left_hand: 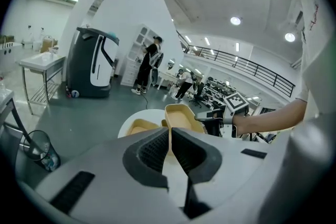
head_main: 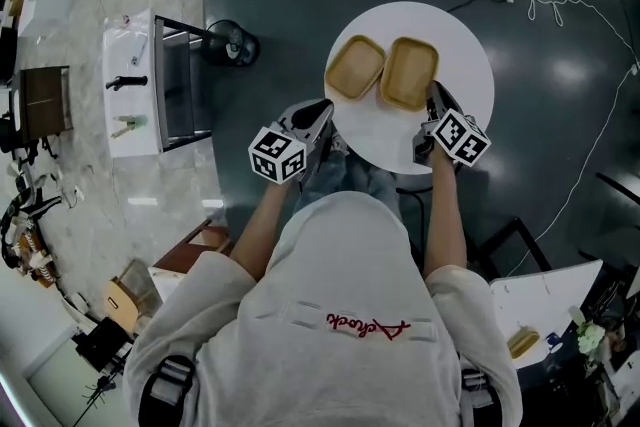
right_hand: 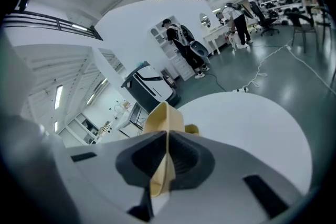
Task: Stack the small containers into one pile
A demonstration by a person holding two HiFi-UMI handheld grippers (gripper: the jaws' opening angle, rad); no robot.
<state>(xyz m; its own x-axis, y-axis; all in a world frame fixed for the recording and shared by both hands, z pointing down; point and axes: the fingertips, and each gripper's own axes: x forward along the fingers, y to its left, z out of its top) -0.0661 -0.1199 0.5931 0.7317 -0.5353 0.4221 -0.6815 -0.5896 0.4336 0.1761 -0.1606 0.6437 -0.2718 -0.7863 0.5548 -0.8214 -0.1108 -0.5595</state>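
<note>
- Containers side by side: left container (head_main: 354,67) flat on tabletop (head_main: 465,55).
- Right gripper (right_hand: 167,136): fingers clamped on right container (head_main: 409,72) rim.
- Left gripper (left_hand: 170,132): fingers clenched, near left container.

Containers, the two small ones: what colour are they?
The left container and the right container are both plain tan, with no pattern; this is clearest in the head view.

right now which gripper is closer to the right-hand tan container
Right. The right gripper is shut on the rim of the right-hand tan container; the left gripper is apart, beyond the other container.
</note>
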